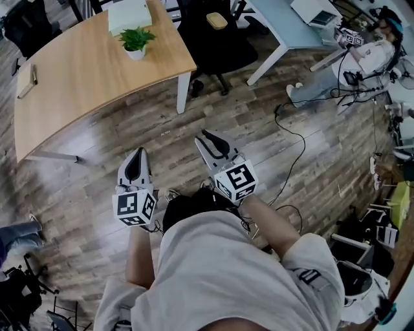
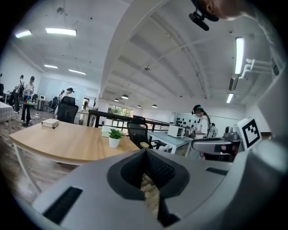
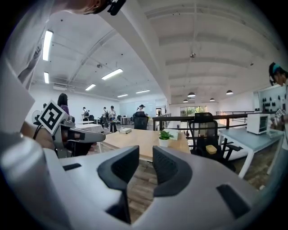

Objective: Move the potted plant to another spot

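Both empty: left gripper (image 2: 146, 152) jaws together, right gripper (image 3: 146, 155) slightly apart.

Ahead of the left gripper (image 1: 136, 154) stands a curved light-wood table (image 1: 84, 84) with white legs, bearing a pale rectangular box (image 1: 129, 14) at its far end and a thin tan book (image 1: 26, 81) leftward. Beyond the right gripper (image 1: 207, 137), a black office chair (image 1: 220, 48) carries what may be a round tan cushion (image 1: 217, 21). A black cable (image 1: 301, 145) snakes over wood-plank floor (image 1: 213, 110) to its right.
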Demonstrator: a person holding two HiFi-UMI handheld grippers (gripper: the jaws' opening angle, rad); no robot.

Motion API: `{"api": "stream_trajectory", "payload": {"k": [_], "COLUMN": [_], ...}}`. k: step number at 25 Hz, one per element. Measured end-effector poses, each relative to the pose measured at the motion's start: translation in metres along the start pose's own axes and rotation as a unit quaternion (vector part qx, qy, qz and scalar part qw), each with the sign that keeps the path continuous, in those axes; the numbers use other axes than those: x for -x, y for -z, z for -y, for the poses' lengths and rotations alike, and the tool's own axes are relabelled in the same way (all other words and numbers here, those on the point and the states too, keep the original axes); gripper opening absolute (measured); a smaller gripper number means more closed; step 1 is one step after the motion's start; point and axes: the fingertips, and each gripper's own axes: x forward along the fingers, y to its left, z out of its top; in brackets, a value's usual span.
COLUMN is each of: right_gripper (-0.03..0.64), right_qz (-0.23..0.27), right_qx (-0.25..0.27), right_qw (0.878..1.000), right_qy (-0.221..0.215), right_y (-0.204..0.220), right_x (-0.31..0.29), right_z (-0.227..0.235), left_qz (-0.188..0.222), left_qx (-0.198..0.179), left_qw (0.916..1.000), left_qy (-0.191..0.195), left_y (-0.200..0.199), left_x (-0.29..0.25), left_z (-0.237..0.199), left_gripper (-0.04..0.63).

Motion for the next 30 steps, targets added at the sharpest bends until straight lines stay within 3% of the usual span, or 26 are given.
{"api": "stream_trajectory", "payload": {"k": [10,21,30], "right_gripper": [0.221,0.252,0.3], "right_qz": [-0.035,-0.042,-0.033], "right_qx": [0.018,0.01,0.017], "right_qw": [0.999,0.999,0.997], "right_qy": [-0.009,-0.031,-0.067], "right_y": [0.012,0.013,-0.014], "right_x": [-0.037,-0.105,-0.211], "right_z": [-0.017,-0.007,0.031], "left_qz": [-0.015,-0.013,-0.014], "left_qx": [0.007,0.027,0.023], "left_qw": [0.9996,0.9994,0.9988], "left_qy": [0.024,-0.017,-0.042], "left_y": [0.0,-0.005,-0.043], "left_x": [-0.002,-0.017,-0.093], "left_z": [-0.032,-0.083,-0.144], "left_gripper": [0.012,0.012,0.012]}}
